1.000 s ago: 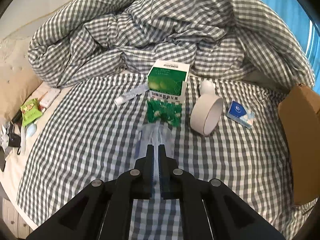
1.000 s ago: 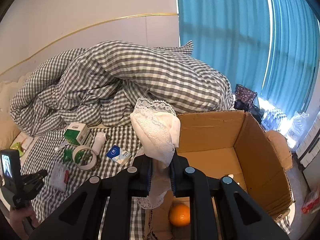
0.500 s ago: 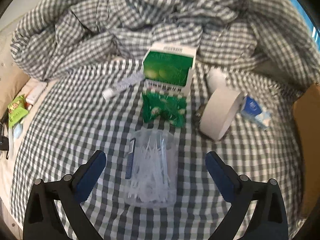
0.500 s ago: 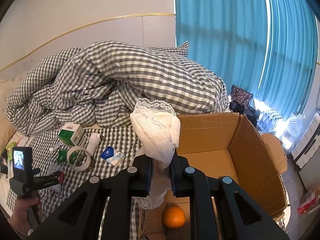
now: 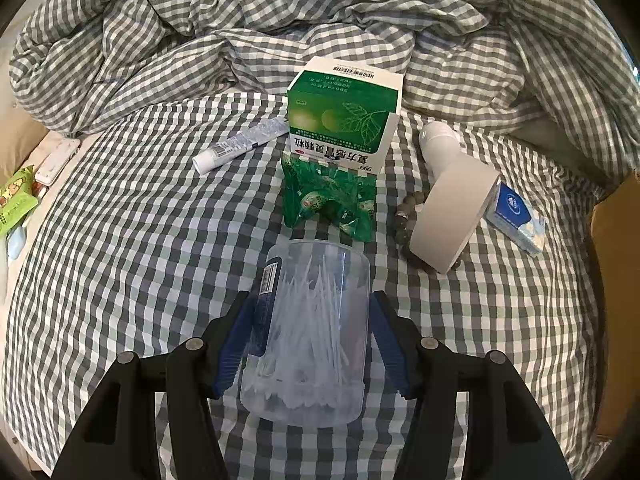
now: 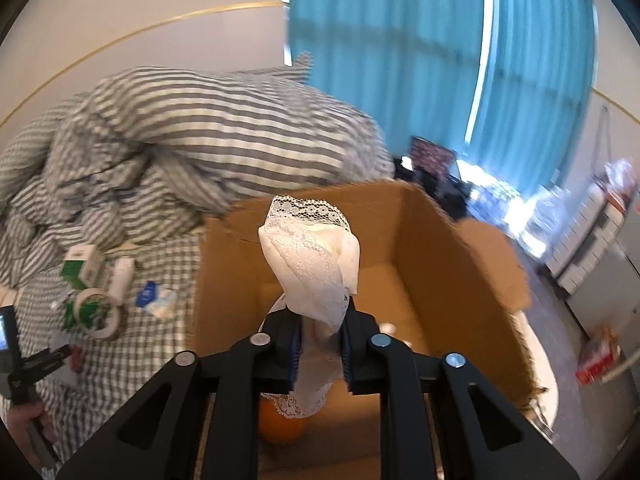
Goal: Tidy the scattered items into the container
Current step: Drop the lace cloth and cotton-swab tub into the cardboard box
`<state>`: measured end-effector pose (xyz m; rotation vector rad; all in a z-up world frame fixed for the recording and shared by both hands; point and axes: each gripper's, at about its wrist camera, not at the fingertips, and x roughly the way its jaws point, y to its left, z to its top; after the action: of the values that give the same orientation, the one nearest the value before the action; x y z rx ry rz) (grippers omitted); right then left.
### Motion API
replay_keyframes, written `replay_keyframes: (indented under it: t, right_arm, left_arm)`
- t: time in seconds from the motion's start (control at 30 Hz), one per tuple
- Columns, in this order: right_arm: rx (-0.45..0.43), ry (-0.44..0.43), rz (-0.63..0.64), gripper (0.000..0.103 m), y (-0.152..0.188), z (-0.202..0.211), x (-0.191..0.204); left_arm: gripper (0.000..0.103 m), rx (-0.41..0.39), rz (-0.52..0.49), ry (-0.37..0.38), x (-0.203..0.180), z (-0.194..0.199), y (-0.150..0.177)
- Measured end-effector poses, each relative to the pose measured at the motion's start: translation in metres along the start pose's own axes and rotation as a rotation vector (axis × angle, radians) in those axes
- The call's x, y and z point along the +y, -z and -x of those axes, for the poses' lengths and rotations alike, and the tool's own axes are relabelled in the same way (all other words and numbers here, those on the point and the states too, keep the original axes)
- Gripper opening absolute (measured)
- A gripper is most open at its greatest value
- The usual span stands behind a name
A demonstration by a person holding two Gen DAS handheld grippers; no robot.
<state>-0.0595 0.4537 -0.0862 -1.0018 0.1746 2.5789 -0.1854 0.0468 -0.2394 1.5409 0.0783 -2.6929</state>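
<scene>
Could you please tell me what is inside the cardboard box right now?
An orange lies on the floor of the cardboard box, partly hidden behind the white lace cloth and the right tool. The floor nearest the camera is covered.

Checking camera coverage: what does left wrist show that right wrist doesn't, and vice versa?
Left wrist only: the left gripper, jaws just closing around the clear jar of picks on the bed; also the tube, bead bracelet and green candy bag.

Right wrist only: the right gripper with the lace cloth between its just-opening jaws, above the cardboard box, an orange inside, and blue curtains.

Both: green medicine box, tape roll, blue tissue pack, white bottle, checked duvet.
</scene>
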Motion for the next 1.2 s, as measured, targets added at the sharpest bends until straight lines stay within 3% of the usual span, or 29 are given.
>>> replay_keyframes:
  t: [0.07,0.17,0.33,0.53,0.67,0.97,1.2]
  right_arm:
    - [-0.003,0.033,-0.020,0.053,0.002,-0.001,-0.013]
    - [0.004,0.026,-0.050,0.075,0.003,-0.002,-0.025]
    - [-0.047,0.044,-0.044,0.090,0.004,0.013,-0.025]
    - [-0.106,0.045,-0.033,0.091,0.003,0.037,-0.027]
    - [-0.152,0.049,-0.044,0.097,0.004,0.058,-0.038]
    - [-0.194,0.066,-0.099,0.101,0.018,0.093,-0.082]
    - [-0.203,0.087,-0.139,0.101,0.028,0.111,-0.117]
  left_arm:
    - [0.059,-0.008,-0.006,0.000,-0.002,0.003,-0.001]
    - [0.059,-0.029,-0.018,0.000,-0.007,0.012,-0.003]
    - [0.058,-0.058,-0.034,0.001,-0.015,0.027,-0.006]
    - [0.058,-0.113,-0.075,0.025,-0.034,0.061,-0.010]
    - [0.058,-0.158,-0.100,0.074,-0.058,0.092,-0.016]
    - [0.058,-0.267,-0.209,0.234,-0.148,0.171,-0.022]
    - [0.058,-0.300,-0.289,0.332,-0.212,0.207,-0.012]
